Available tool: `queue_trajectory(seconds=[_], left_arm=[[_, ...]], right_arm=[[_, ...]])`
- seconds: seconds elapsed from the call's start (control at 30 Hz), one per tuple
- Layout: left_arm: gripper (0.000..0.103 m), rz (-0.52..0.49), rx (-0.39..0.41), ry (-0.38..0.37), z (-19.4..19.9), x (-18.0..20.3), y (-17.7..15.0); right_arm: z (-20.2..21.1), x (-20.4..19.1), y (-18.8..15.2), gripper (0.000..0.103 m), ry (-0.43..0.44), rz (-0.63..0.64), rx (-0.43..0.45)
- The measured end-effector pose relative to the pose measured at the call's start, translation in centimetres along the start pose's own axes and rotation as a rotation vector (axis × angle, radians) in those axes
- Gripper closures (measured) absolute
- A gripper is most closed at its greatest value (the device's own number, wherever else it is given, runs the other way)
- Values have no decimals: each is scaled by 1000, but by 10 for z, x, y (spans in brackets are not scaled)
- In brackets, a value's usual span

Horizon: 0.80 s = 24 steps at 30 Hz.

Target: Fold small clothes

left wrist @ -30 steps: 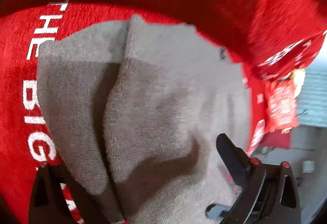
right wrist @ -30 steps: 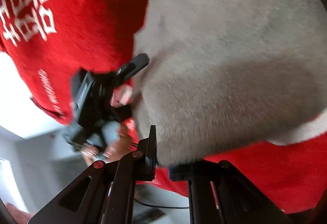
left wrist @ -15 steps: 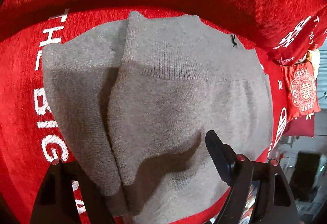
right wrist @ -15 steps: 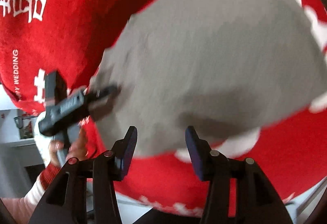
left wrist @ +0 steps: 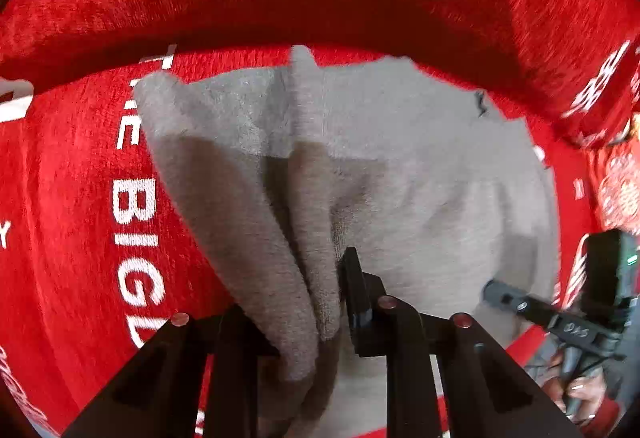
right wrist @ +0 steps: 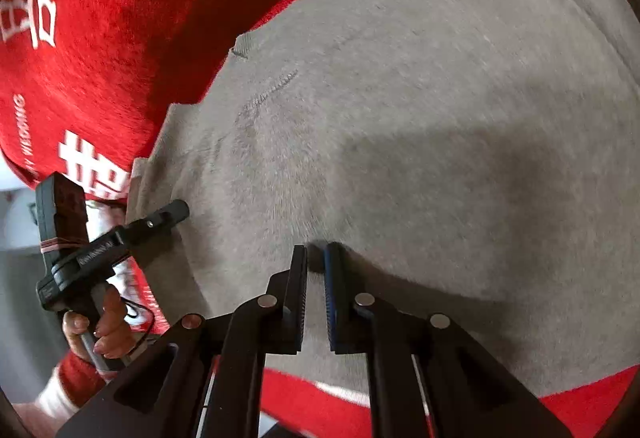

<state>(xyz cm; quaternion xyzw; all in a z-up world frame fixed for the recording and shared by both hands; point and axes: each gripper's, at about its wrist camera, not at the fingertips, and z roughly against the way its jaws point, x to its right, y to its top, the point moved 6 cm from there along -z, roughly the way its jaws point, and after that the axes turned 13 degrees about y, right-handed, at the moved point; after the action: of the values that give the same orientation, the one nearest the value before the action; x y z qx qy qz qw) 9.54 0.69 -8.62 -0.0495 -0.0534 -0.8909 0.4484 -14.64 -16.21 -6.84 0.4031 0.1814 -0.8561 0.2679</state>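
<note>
- Since half a second ago, both tongs are closed: left tongs (left wrist: 320,302) clamped on a gathered fold of the grey garment (left wrist: 420,178).
- Right tongs (right wrist: 316,278) are pinched nearly together at the garment's edge, over the red blanket (right wrist: 100,58).

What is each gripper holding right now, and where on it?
Left gripper pinches a raised fold of the grey knit garment near its closest edge. Right gripper is nearly closed at the garment's edge; a grip cannot be confirmed.

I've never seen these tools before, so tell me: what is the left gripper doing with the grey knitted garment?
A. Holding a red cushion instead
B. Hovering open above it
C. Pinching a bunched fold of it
C: in the left wrist view, the left gripper has a raised ridge of the grey knitted garment squeezed between its fingers.
</note>
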Motion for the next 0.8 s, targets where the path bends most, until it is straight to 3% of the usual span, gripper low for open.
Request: queue_trajectory(seconds=[0.2,0.4,0.6,0.7,0.8], left_arm=[[85,65,50,-120,51,34,15],[89,-71,120,-167,90,137,31],[89,-198,65,-175,47,250,30],[88,-267,47,-92,9,292,22],[88,-294,30,-28,-13,304,16]], right_arm=[[34,10,0,89,72,-27,18],[78,28,11,89,181,-90,86],[103,76,18,89,226,-204,142],[107,89,17,89,268,-258,159],[111,94,19,89,314,-289,175]])
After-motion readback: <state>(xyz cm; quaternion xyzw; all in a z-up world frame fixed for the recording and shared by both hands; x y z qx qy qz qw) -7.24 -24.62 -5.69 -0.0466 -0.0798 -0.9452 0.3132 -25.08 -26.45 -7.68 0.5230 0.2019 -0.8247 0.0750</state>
